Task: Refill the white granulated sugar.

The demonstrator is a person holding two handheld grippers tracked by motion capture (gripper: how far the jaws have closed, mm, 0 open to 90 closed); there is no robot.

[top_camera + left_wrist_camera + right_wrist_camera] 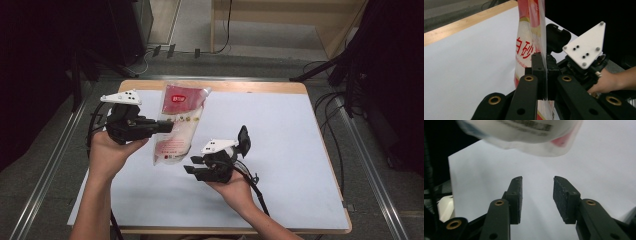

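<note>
A clear plastic bag (178, 125) of white grains, with a red label and red print, hangs tilted above the white table mat (285, 150). My left gripper (168, 126) is shut on the bag's side edge. In the left gripper view the thin film of the bag (527, 47) is pinched between the pads of my left gripper (546, 75). My right gripper (194, 170) is open just below and to the right of the bag's lower end. In the right gripper view its jaws (537, 193) stand apart with nothing between them, and the bag's bottom corner (529, 135) hangs above them.
The mat lies on a wooden table whose edge (235, 86) shows at the back. Black cables (257, 192) trail from the grippers. Dark stands and cables flank the table on both sides. The right gripper's white plate (585, 46) shows in the left gripper view.
</note>
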